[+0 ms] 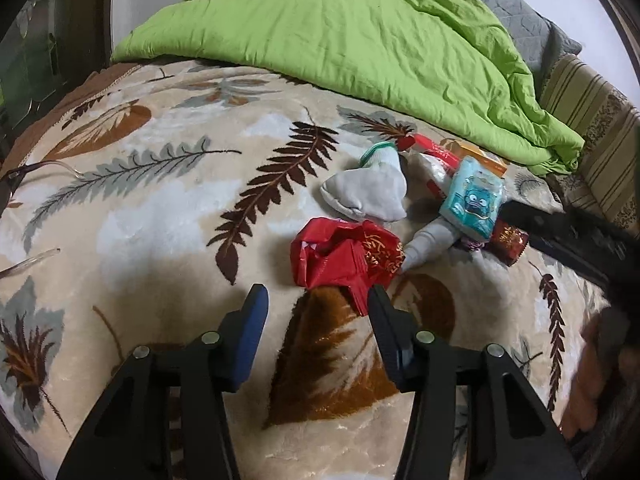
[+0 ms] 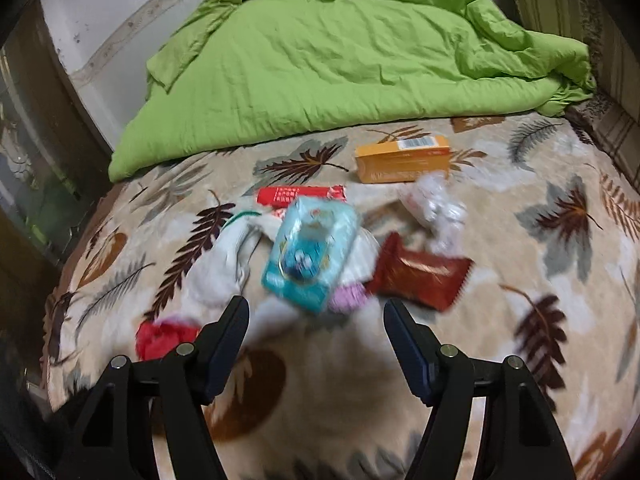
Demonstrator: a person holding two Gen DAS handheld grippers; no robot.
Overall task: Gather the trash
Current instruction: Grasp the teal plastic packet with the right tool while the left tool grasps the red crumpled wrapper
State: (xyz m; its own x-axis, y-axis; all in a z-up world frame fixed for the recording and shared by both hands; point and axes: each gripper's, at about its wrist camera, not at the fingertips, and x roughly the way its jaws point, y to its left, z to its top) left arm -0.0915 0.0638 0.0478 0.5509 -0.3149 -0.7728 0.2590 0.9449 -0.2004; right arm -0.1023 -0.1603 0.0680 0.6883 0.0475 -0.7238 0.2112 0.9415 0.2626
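Trash lies scattered on a leaf-patterned blanket (image 1: 160, 208). A crumpled red wrapper (image 1: 344, 256) sits just ahead of my left gripper (image 1: 317, 294), which is open; the wrapper's lower corner reaches in beside the right finger and nothing is pinched. My right gripper (image 2: 317, 306) is open and empty just short of a teal tissue pack (image 2: 310, 252). Around that pack lie a brown-red snack wrapper (image 2: 420, 276), a long red wrapper (image 2: 300, 194), crumpled clear plastic (image 2: 436, 208), an orange box (image 2: 402, 158) and a small purple piece (image 2: 348, 298). The right wrist view is blurred.
A white sock (image 1: 364, 192) and a grey one (image 1: 432, 244) lie among the trash. A bunched green quilt (image 1: 340, 40) covers the far side of the bed. A striped cushion (image 1: 600, 132) stands at the right. A black part (image 1: 580, 240) and a hand (image 1: 600, 360) come in from the right.
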